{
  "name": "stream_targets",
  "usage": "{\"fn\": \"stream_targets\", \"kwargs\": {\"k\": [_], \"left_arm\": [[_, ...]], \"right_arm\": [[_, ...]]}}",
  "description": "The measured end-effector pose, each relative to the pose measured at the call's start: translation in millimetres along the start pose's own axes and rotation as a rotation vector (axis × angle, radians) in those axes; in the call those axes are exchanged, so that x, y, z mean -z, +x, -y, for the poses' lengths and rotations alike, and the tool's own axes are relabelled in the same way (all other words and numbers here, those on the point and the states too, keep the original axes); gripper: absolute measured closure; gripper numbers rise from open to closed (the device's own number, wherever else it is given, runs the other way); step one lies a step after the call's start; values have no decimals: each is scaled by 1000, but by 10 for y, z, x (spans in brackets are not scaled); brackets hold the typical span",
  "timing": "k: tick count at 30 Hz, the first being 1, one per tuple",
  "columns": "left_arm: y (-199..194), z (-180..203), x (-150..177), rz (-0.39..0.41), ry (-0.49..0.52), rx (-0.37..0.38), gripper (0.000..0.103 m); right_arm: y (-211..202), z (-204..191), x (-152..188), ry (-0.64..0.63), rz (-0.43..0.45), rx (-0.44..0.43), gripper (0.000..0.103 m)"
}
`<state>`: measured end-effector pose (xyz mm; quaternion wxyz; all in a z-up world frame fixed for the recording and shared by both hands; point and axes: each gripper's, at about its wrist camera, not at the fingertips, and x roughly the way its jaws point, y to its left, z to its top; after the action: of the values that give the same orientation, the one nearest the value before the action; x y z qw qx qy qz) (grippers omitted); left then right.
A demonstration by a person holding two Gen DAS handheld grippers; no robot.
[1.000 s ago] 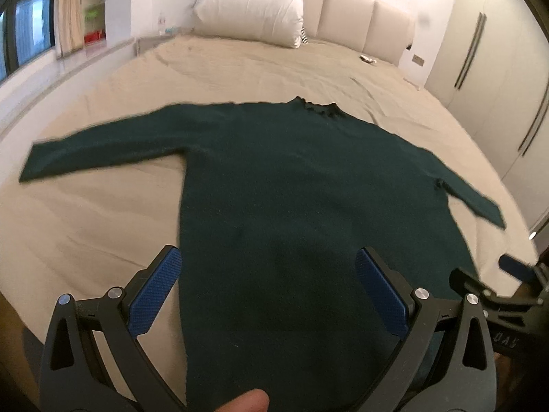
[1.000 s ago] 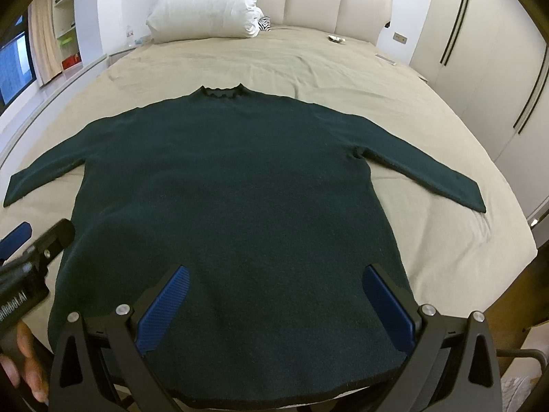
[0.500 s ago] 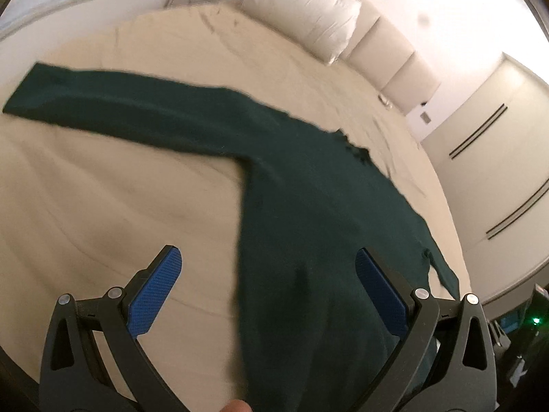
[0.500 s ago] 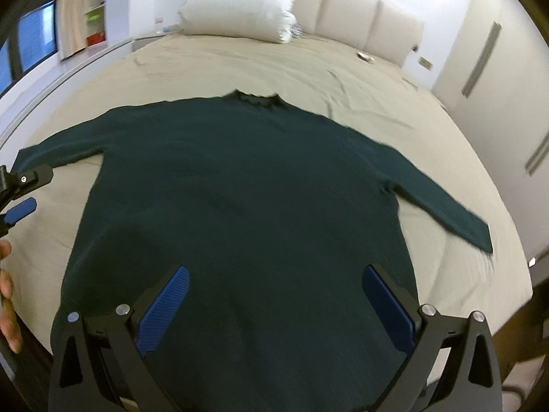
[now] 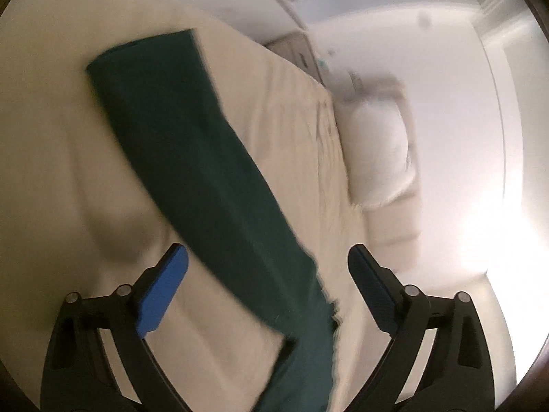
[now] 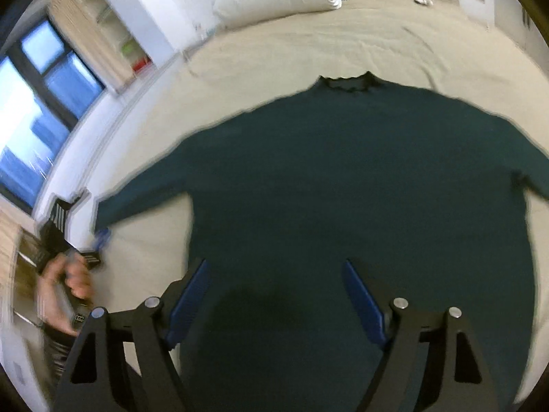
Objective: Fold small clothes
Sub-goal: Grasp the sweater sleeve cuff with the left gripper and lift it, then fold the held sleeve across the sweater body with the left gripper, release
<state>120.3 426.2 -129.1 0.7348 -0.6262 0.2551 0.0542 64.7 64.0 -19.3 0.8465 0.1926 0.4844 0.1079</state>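
Showing whole sweater (image 6: 360,189) rightward, only sleeve (image 5: 185,158) leftward, both blurred

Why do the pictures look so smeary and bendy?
Left wrist view: fast motion smears the green sweater and pillow, with white glare at right. Right wrist view: milder blur, worst at the window; the fisheye lens curves the bed.

A matt, dark green knit sweater (image 6: 343,189) lies on smooth beige bed sheet (image 6: 308,44) cloth.
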Motion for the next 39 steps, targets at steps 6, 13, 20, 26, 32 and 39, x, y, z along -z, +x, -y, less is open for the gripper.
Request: {"fn": "stream_targets", "kwargs": {"k": [6,13,20,26,32,39], "left_arm": [[128,-344,-387,81,-208,22,9],[248,-442,-223,201,-238,3,10],[521,-415,-315,200,-287,-15,17],[567,-388,-494,172,-251,-52,76],[498,4,-449,175,-89,-127,81],[171,279,-207,256,14,-158,84]], "right_arm": [[167,-149,-62,-21,3,-29,22],[224,-126,-44,-6,-5,-47,24],[101,-20,-44,19,35,-47,24],[63,149,-50,39,54,-48,24],[-28,542,-61,108,75,-44,25],[-159,1051,-26,185,106,-34,26]]}}
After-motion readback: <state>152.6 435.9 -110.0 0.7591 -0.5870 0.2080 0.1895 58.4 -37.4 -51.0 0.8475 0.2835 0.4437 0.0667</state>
